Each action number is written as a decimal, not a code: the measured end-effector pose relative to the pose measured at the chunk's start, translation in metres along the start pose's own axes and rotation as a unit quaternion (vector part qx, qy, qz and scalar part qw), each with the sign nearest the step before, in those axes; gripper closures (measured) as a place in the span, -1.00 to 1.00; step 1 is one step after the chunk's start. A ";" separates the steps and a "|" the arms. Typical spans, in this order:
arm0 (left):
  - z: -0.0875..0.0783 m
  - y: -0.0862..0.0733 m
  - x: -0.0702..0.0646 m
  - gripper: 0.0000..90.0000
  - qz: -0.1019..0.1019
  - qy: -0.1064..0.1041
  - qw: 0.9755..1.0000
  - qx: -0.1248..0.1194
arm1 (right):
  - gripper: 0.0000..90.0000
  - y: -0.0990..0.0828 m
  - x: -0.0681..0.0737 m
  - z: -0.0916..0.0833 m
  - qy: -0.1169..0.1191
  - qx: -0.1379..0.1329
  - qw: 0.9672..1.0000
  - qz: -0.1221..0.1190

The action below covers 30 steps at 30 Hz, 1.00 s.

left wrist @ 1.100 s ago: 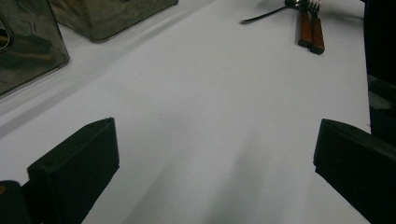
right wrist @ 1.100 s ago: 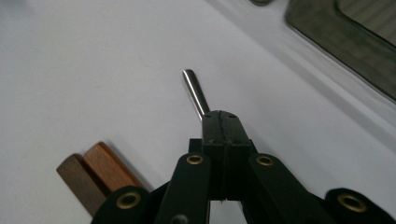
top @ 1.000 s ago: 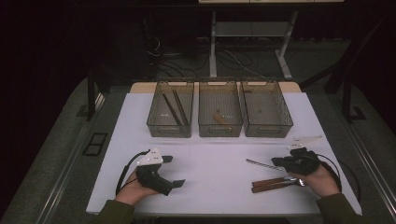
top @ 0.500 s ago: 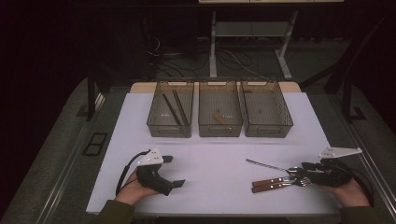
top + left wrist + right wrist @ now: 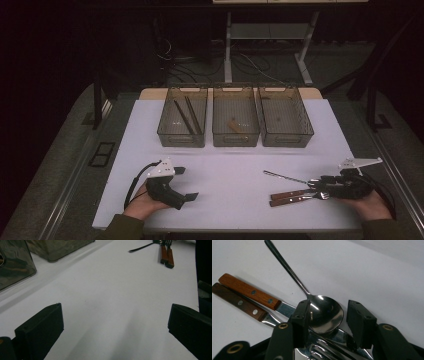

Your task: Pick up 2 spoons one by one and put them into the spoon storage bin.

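Observation:
A steel spoon (image 5: 325, 312) lies on the white table (image 5: 225, 170) beside two wooden-handled pieces, a knife (image 5: 249, 291) and a fork (image 5: 237, 302). My right gripper (image 5: 329, 308) points at them from the right, low over the table. Its jaws have just been opening and now stand on either side of the spoon's bowl without pressing on it. In the high view the right gripper (image 5: 316, 187) is at the cutlery's (image 5: 290, 196) right end. At the front left, my left gripper (image 5: 186, 183) rests open on the table with nothing between its jaws.
Three clear bins stand in a row at the back. The left bin (image 5: 182, 117) holds dark sticks, the middle bin (image 5: 235, 117) holds a brown piece, and the right bin (image 5: 284, 117) looks bare. The table's front edge runs just below both hands.
My right gripper has moved right and a little down, turned toward the cutlery, and gone from shut to open around the spoon bowl. The left gripper has kept still.

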<state>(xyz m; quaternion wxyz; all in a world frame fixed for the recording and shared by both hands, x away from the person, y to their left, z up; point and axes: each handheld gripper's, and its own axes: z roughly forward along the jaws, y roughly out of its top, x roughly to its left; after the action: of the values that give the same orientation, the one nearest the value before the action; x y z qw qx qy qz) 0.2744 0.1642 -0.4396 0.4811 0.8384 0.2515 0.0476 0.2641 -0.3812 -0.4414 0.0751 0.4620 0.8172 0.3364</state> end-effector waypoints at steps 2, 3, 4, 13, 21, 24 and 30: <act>0.000 0.000 0.000 -1.00 0.000 0.000 1.000 0.000 | 0.24 0.000 0.000 0.000 0.002 0.002 1.000 -0.004; 0.000 0.000 0.000 -1.00 0.000 0.000 1.000 0.000 | 0.26 0.000 0.000 0.000 0.004 0.000 1.000 -0.009; 0.000 0.000 0.000 -1.00 0.001 0.000 1.000 0.001 | 0.31 0.000 0.000 0.001 0.007 0.001 1.000 -0.010; 0.000 0.000 0.000 -1.00 0.003 0.000 1.000 0.001 | 0.53 0.001 0.000 0.000 0.006 0.002 1.000 -0.020; 0.000 0.000 0.000 -1.00 0.003 0.000 1.000 0.001 | 0.79 0.003 0.002 -0.003 0.014 -0.010 1.000 -0.026; 0.000 0.000 0.000 -1.00 0.003 0.000 1.000 0.001 | 0.88 0.004 0.003 -0.005 0.021 -0.021 0.999 -0.028; 0.000 0.000 0.000 -1.00 0.007 0.000 1.000 0.001 | 0.95 0.004 0.004 -0.007 0.034 -0.029 0.998 -0.036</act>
<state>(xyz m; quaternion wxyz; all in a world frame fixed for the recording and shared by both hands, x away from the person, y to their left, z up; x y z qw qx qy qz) 0.2748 0.1640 -0.4395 0.4802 0.8405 0.2460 0.0503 0.2618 -0.3800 -0.4324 0.0732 0.4180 0.8254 0.3723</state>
